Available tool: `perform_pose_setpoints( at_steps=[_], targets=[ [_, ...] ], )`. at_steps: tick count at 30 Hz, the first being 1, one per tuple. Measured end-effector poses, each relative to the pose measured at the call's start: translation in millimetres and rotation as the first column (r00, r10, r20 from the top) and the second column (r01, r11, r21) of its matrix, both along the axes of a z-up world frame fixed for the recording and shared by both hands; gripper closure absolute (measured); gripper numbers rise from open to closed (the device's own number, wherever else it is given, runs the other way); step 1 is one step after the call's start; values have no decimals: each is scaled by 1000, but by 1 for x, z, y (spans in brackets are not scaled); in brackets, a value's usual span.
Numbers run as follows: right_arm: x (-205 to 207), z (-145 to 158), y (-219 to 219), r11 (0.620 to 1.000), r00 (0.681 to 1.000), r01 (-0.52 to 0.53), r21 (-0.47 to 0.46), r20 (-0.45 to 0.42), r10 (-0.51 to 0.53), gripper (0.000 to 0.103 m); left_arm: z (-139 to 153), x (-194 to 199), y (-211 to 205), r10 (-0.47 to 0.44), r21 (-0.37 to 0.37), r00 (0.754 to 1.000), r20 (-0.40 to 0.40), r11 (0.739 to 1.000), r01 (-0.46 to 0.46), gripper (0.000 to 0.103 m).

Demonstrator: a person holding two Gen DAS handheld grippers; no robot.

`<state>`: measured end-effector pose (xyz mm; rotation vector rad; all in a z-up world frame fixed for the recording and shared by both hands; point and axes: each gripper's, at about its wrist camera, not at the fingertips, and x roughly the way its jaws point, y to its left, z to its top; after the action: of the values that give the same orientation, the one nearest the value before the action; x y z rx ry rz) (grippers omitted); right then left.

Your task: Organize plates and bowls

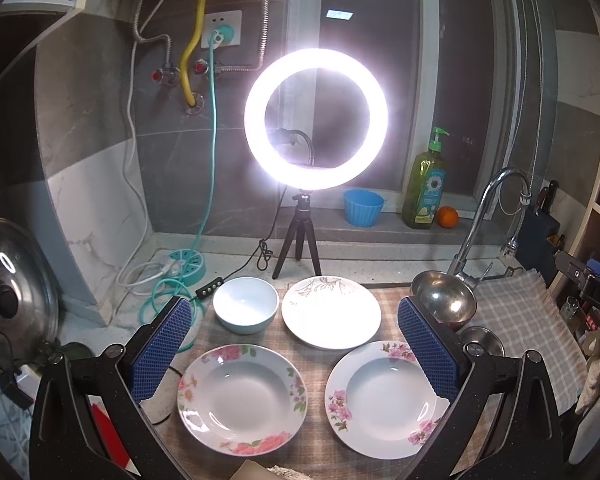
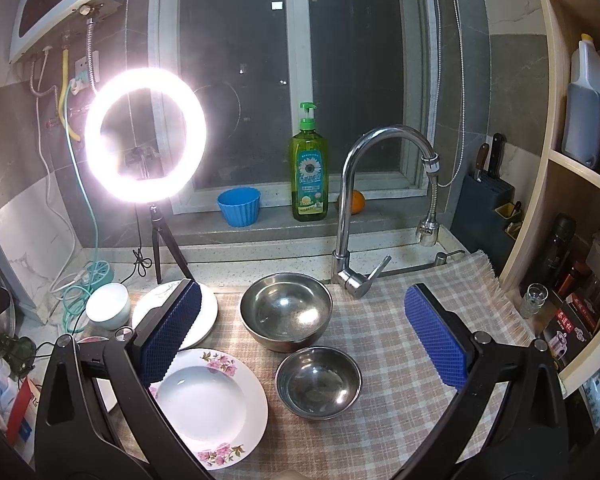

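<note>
On a checked cloth [image 1: 512,312] lie two deep floral plates, one at the left [image 1: 242,398] and one at the right [image 1: 384,398]. Behind them stand a white bowl [image 1: 246,304] and a flat white plate [image 1: 331,311]. My left gripper [image 1: 296,344] is open and empty above them. In the right wrist view a large steel bowl [image 2: 286,310] and a small steel bowl [image 2: 318,382] sit beside the right floral plate [image 2: 208,406]. My right gripper [image 2: 308,336] is open and empty above the steel bowls.
A lit ring light on a tripod [image 1: 316,118] stands behind the dishes. A faucet [image 2: 380,196] rises at the back right. A blue cup [image 2: 239,206], soap bottle [image 2: 309,172] and orange [image 2: 356,202] sit on the sill. A pot lid [image 1: 14,292] is at the left, shelves [image 2: 580,160] at the right.
</note>
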<state>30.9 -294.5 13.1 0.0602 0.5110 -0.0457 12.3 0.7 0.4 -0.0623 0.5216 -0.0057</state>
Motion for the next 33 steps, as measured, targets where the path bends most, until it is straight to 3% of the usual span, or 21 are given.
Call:
perform_pose_setpoints(
  at_steps=[33],
  targets=[
    [5,-4,1,1000,1000,-2,-3,-4,2,0,-2,8,-6,-14,-4,1000,-16,1000,14,1]
  ],
)
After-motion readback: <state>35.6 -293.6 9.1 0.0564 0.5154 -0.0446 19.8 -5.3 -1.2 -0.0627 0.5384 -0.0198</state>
